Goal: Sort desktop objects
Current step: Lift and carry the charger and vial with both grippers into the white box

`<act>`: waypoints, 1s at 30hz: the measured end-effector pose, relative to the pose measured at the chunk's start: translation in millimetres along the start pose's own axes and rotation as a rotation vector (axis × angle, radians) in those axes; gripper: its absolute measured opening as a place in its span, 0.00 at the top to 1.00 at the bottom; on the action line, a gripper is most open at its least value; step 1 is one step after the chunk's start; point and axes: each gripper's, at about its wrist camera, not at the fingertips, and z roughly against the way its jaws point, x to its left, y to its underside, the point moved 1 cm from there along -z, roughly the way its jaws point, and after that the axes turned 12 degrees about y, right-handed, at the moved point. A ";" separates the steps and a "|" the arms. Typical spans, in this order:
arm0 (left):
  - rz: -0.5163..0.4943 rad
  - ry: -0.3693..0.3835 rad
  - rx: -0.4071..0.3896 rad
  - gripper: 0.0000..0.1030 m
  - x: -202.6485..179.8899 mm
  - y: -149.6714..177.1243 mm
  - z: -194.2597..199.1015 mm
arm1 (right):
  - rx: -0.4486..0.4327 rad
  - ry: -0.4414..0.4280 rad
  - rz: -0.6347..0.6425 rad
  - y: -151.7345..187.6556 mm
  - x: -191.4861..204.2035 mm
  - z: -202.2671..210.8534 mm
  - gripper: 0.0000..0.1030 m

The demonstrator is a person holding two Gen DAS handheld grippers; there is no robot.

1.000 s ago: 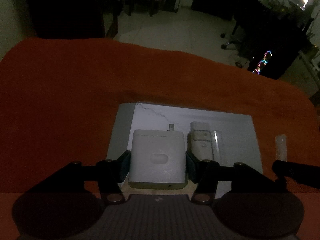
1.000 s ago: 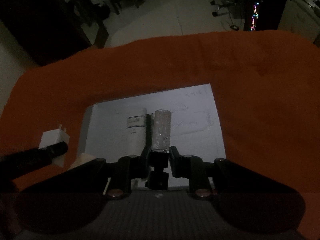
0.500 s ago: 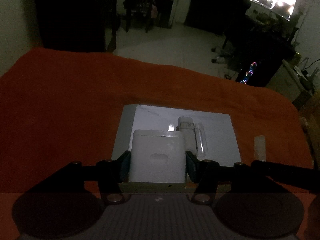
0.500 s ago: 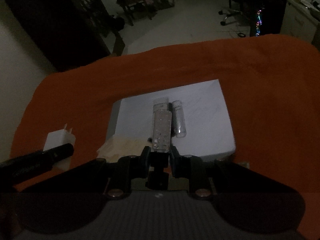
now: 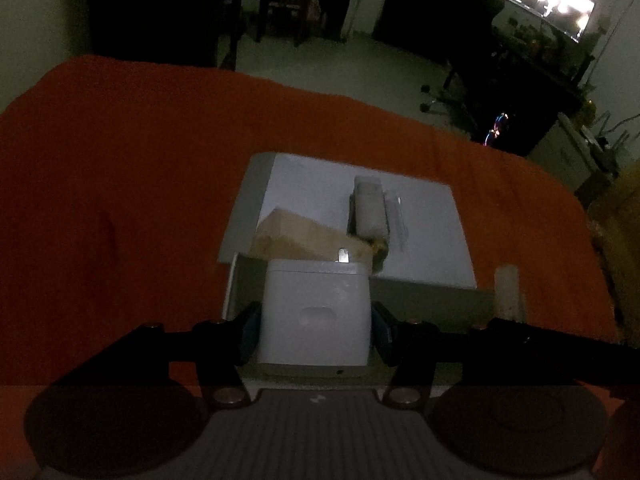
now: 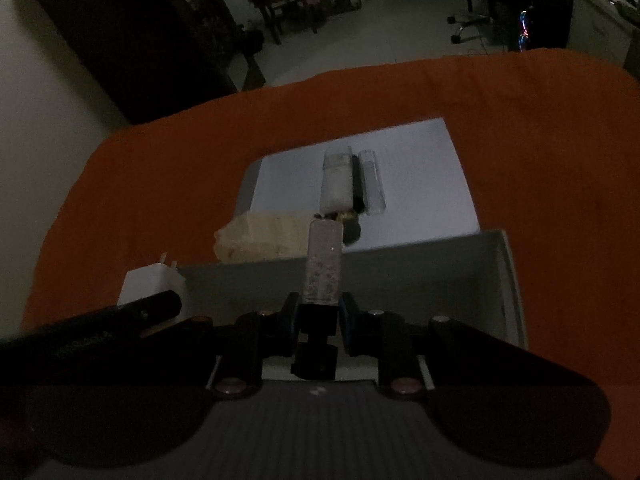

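Pinched across its flat sides in the left gripper point(image 5: 316, 333): a white charger point(image 5: 314, 312), prongs pointing far, hanging at the near left corner of the open grey box point(image 5: 424, 292). Clamped by its black cap in the right gripper point(image 6: 320, 321): a glittery tube point(image 6: 324, 264), sticking out towards the far side over the same box, just right of the charger. Beyond the box wall, on a white sheet point(image 6: 420, 184) spread over the orange cloth point(image 6: 540, 140): a tan block point(image 6: 260, 236), a white stick point(image 6: 337, 184) and a clear tube point(image 6: 372, 184).

Likely next: lowering both into the box and letting go.

Risks, as a judgement:
- Prongs catching the box's far wall or rim on a tilted release, tipping the charger out onto the cloth.
- Tube swinging about the narrow cap grip, then rolling once freed.
- Fingers of the two grippers knocking together, working so close in one box.
- Poor depth reading in such dim light, hence a drop from too high.
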 end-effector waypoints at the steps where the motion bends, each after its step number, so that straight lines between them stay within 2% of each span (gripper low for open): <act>1: -0.003 -0.003 0.001 0.50 1.1 4.9 -1.1 | 0.002 0.002 0.002 4.2 0.5 -0.7 0.78; 6: 0.053 0.018 0.051 0.50 13.4 26.7 -14.9 | 0.035 0.004 0.007 19.2 1.2 -15.8 0.78; 19: -0.011 -0.025 0.122 0.50 7.3 70.4 -52.4 | 0.141 0.061 0.000 50.2 -11.4 -81.9 0.78; 30: 0.000 -0.058 0.200 0.50 14.3 101.5 -86.8 | 0.202 0.114 0.033 72.4 -17.2 -129.0 0.78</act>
